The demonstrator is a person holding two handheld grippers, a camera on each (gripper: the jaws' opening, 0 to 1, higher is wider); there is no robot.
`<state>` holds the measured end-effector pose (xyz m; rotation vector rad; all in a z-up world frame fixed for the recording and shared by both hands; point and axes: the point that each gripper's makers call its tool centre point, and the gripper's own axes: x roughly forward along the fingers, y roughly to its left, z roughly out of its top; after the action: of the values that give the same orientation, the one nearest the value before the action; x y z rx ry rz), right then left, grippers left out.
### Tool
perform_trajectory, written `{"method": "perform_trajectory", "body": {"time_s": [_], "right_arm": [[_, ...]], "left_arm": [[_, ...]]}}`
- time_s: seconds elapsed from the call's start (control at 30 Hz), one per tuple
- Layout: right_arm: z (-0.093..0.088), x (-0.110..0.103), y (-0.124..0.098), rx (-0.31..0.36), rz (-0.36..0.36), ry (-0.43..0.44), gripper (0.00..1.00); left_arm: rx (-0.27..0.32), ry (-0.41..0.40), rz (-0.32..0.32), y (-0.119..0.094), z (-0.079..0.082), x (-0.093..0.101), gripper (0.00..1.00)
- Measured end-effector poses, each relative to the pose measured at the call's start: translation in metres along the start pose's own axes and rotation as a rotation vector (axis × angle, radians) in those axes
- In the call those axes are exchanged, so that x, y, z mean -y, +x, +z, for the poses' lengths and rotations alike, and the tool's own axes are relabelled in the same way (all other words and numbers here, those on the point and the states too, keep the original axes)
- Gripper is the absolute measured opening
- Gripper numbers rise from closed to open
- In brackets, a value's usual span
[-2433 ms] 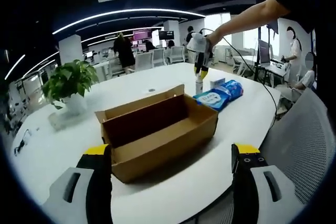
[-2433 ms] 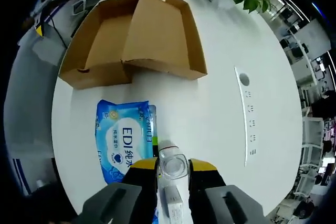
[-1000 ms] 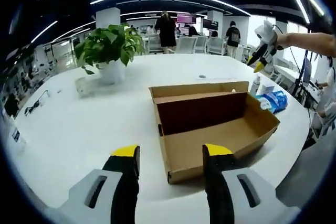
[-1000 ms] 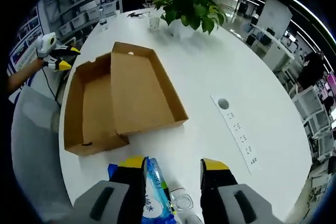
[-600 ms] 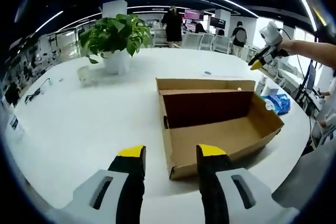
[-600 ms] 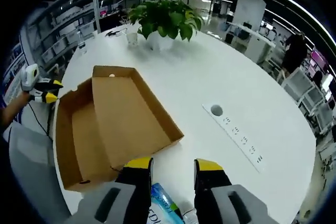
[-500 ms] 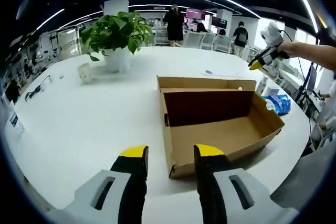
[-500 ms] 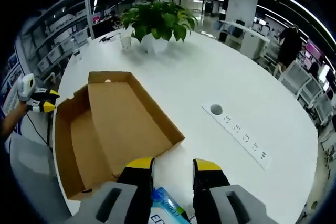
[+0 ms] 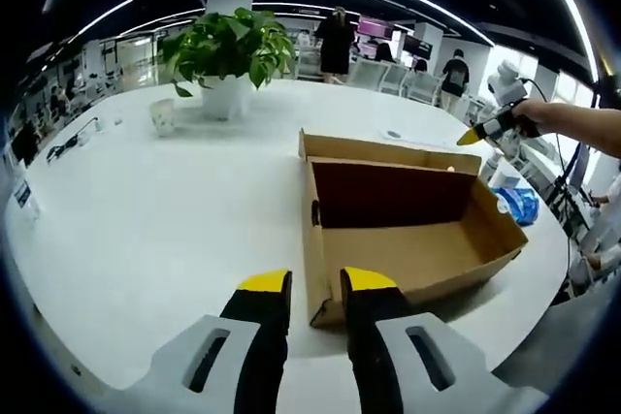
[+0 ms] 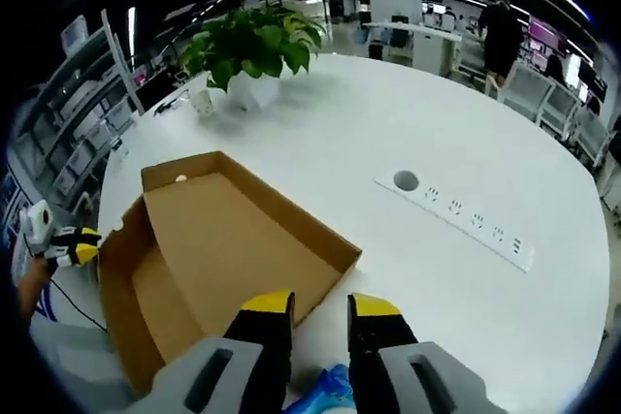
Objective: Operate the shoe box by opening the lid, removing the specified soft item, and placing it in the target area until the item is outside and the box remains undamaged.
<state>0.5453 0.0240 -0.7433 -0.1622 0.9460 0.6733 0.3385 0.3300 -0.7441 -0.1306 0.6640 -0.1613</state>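
the shoe box (image 9: 408, 239) sits open on the white round surface (image 9: 146, 201), a brown cardboard tray with its lid (image 10: 247, 239) folded back flat beside it; the inside of the tray looks bare, with a dark reddish inner wall at the far side in the left gripper view. the soft item, a blue wipes pack (image 9: 519, 206), lies outside the box on the surface just past the box's far right corner in the left gripper view, and a blue corner of it (image 10: 325, 390) shows between the jaws at the bottom of the right gripper view.

the left gripper (image 9: 315, 288) points at the near short end of the box, its yellow-tipped jaws drawn close with a narrow gap and nothing between them, the tips just at the box's near corner. the right gripper (image 10: 322, 312) hangs above the lid's near edge, jaws likewise narrowly parted and holding nothing. in the left gripper view it (image 9: 495, 123) is held up in a hand at the far right.

a potted green plant (image 9: 228, 50) stands on the far part of the surface, a small white cup (image 9: 162, 115) near it. a strip of power sockets (image 10: 456, 210) is set into the surface right of the lid.
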Motion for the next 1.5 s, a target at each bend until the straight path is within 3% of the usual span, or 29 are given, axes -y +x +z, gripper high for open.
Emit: {"method": "perform_trajectory", "body": {"time_s": [0.2,0.3,0.43,0.63,0.73,1.0,1.2,1.5], "right_arm": [[0.016,0.006,0.001,0.084,-0.056,0.039,0.12],[0.016,0.004,0.004,0.075,-0.040,0.070,0.12],[0.017,0.007,0.008,0.095,-0.054,0.117,0.12],[0.006,0.000,0.014,0.063,-0.057,0.127,0.13],[0.001,0.006,0.013,0.059,-0.113,0.090,0.13],[-0.015,0.005,0.018,0.014,-0.115,0.146,0.16],[-0.019,-0.005,0.020,0.008,-0.079,0.190,0.04],[-0.013,-0.004,0.012,0.024,-0.099,0.160,0.00]], "left_arm": [[-0.014,-0.030,-0.009,0.003,-0.002,0.003,0.15],[-0.028,-0.025,-0.007,0.004,-0.005,0.004,0.07],[-0.032,-0.040,-0.011,0.005,-0.007,0.004,0.07],[-0.037,-0.049,-0.021,0.006,-0.012,0.006,0.05],[-0.026,-0.054,-0.018,0.006,-0.012,0.005,0.04],[-0.017,-0.059,-0.018,0.006,-0.013,0.005,0.04],[-0.008,-0.056,-0.016,0.006,-0.013,0.005,0.04],[0.003,-0.065,-0.018,0.006,-0.013,0.005,0.03]]}}
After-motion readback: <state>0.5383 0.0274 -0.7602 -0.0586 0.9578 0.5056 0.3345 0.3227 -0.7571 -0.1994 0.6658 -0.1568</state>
